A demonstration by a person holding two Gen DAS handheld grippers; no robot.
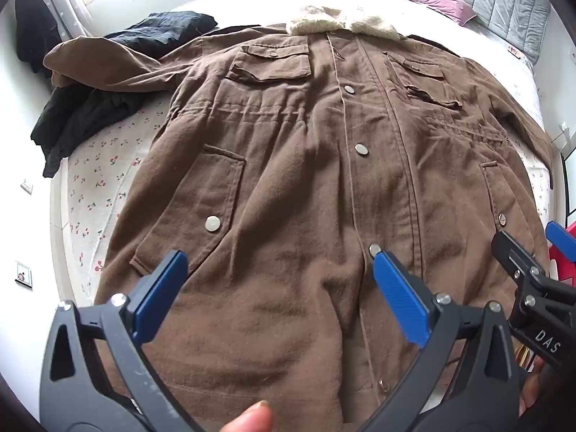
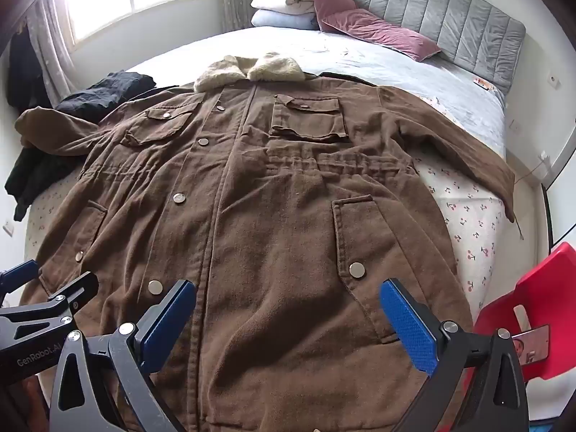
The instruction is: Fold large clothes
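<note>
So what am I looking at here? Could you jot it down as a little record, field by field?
Place: bed with grey headboard
Main item: brown coat, spread flat, front up, buttoned
Collar: cream fleece, at the far end toward the headboard
Sleeves: both stretched out sideways
Other clothing: black garments at the coat's left sleeve
Pillows: pink pillow, white folded bedding
Left tongs: open, over the coat's lower end, holding nothing
Right tongs: open, over the lower end, holding nothing
Folding: not yet begun
</note>
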